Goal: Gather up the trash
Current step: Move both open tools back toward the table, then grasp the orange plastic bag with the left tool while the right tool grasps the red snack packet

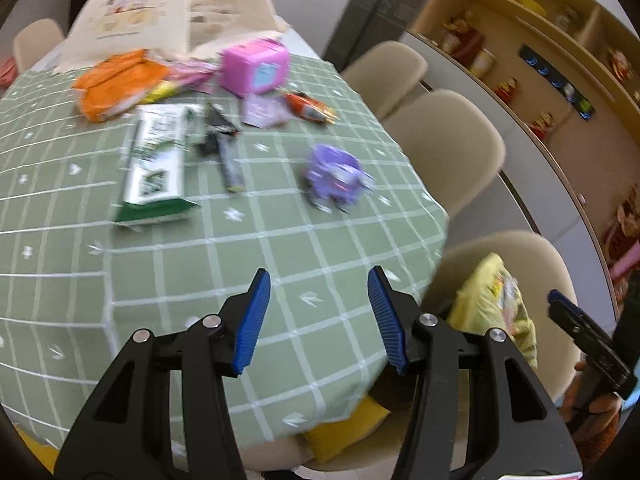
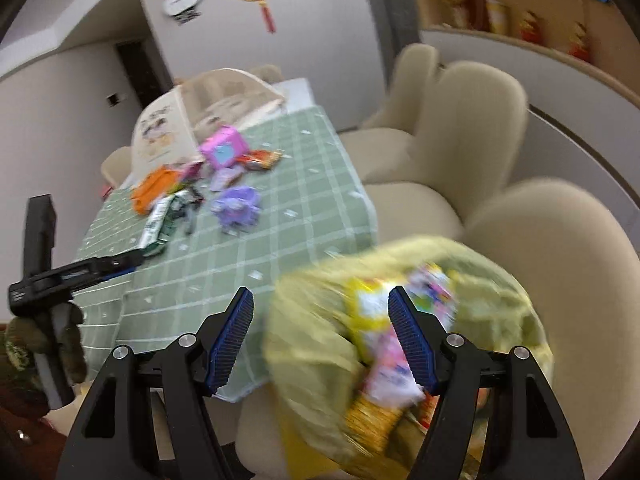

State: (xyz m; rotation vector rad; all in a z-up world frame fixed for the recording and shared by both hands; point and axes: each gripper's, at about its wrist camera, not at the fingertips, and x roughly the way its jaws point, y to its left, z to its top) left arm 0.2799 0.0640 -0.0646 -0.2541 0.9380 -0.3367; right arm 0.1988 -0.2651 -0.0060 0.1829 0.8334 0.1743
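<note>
Trash lies on the green checked tablecloth (image 1: 280, 264): an orange wrapper (image 1: 116, 84), a green-and-white packet (image 1: 154, 160), a dark wrapper (image 1: 224, 148), a red wrapper (image 1: 310, 108), a pink box (image 1: 254, 66) and a purple toy-like piece (image 1: 334, 176). My left gripper (image 1: 319, 276) hangs open over the near part of the cloth, nothing between its pads. A yellow-green bag (image 2: 312, 340) with colourful wrappers inside rests on a beige chair (image 2: 560, 240) at the table's corner. Just above that bag, my right gripper (image 2: 321, 292) is open, its pads not pressing on anything.
A cream bag with a cartoon print (image 1: 132, 8) stands at the table's far end. Beige chairs (image 1: 448, 148) line the right side. Behind them runs a shelf unit (image 1: 520, 40) with jars and packets. A yellow cushion (image 1: 344, 432) shows under the table edge.
</note>
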